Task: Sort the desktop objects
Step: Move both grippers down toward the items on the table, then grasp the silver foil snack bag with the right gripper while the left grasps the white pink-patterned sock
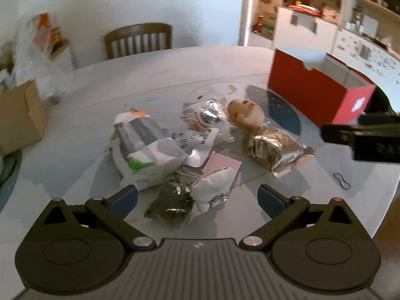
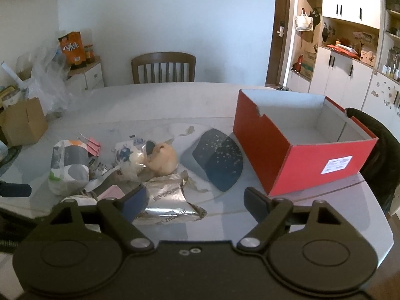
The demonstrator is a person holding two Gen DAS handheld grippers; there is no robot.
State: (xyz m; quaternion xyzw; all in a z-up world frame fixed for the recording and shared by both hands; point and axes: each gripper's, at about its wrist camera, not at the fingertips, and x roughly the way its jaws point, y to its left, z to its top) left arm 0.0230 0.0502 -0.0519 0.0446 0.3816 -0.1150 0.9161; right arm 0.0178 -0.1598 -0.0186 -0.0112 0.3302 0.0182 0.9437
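A pile of small objects lies mid-table: a white, grey and green packet (image 1: 142,145) (image 2: 68,165), a silver foil packet (image 1: 277,152) (image 2: 167,205), a bagged bun (image 1: 246,115) (image 2: 162,160), a pink pad (image 1: 221,163) and a dark crumpled wrapper (image 1: 170,205). An open red box (image 2: 295,150) (image 1: 312,95) stands to the right, empty inside. My left gripper (image 1: 197,201) is open, low over the dark wrapper and a white wad (image 1: 212,185). My right gripper (image 2: 195,203) is open, just over the silver packet.
A dark blue speckled mat (image 2: 220,160) lies between the pile and the box. A black rubber band (image 1: 341,180) lies at the right. A wooden chair (image 2: 163,67) stands behind the table (image 2: 150,102). A cardboard box (image 2: 23,122) sits at the left.
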